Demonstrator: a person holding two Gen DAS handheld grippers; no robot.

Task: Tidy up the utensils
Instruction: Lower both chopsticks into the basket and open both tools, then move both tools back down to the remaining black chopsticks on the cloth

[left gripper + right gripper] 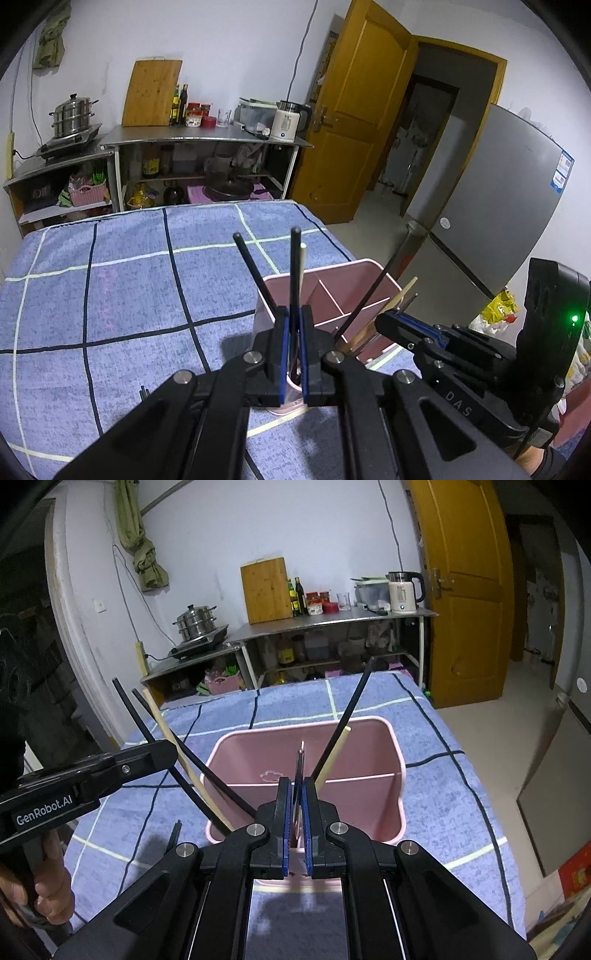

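A pink divided utensil holder stands on the blue checked cloth. My left gripper hangs over the holder's left end. It is shut on an upright black chopstick. A second black chopstick and a pale one lean in that same compartment. My right gripper is over the holder's near edge, shut on a thin dark utensil. A black chopstick and a pale chopstick lean in the compartment to the right.
The blue checked cloth covers the table, with a small dark item lying on it at the near left. Metal shelves with pots and bottles stand beyond the far edge. A grey fridge and wooden door are at the right. A hand holds the left gripper.
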